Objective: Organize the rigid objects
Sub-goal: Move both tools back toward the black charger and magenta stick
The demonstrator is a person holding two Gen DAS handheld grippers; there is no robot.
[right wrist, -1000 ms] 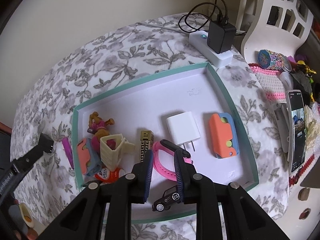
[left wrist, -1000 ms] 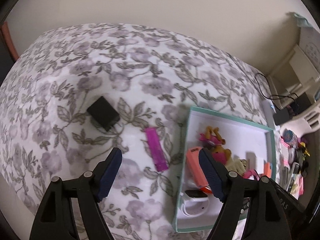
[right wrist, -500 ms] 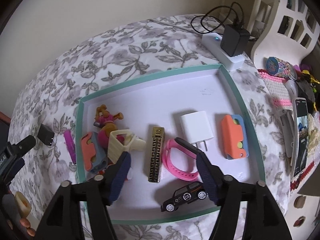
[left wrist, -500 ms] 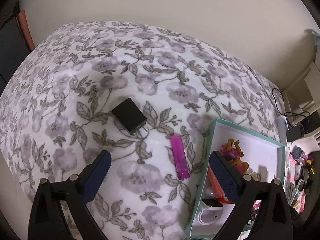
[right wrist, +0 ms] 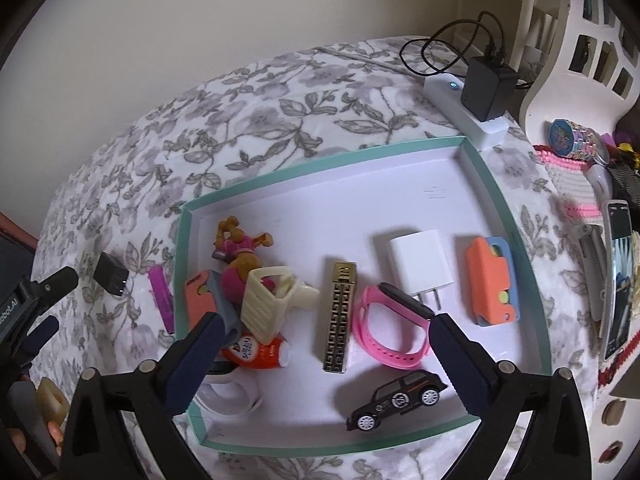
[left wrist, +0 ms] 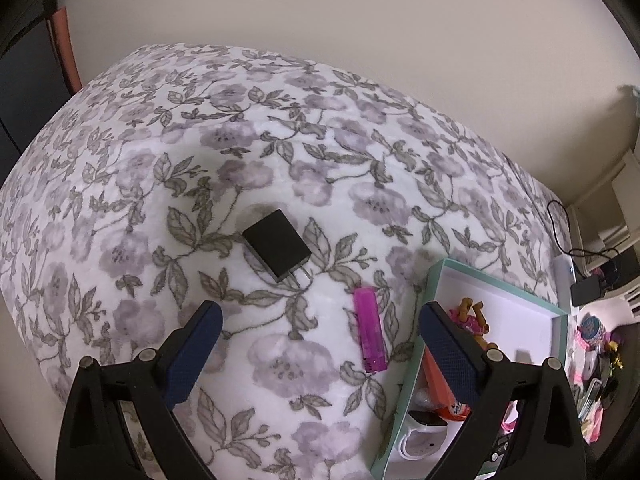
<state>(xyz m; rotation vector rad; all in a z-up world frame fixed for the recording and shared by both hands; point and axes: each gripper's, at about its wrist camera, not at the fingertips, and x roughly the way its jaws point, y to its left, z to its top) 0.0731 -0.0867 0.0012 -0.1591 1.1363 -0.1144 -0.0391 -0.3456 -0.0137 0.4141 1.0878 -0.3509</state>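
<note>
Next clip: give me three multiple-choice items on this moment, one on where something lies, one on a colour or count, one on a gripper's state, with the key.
1. Where does the black charger lie?
A. inside the teal-rimmed tray
B. on the floral cover, outside the tray
C. between the right gripper's jaws

2. What colour is the watch band beside the gold patterned bar in the tray?
A. pink
B. green
C. black

3. How does the right gripper stand?
A. shut on the toy car
B. shut on the white charger
C. open, holding nothing

Key: 1 B, it rests on the floral cover beyond the purple stick, left of the tray wall. 2 A, the band is plainly pink. 3 C, its jaws have just been opening and stand wide apart, with nothing gripped; the toy car and white charger lie free.
</note>
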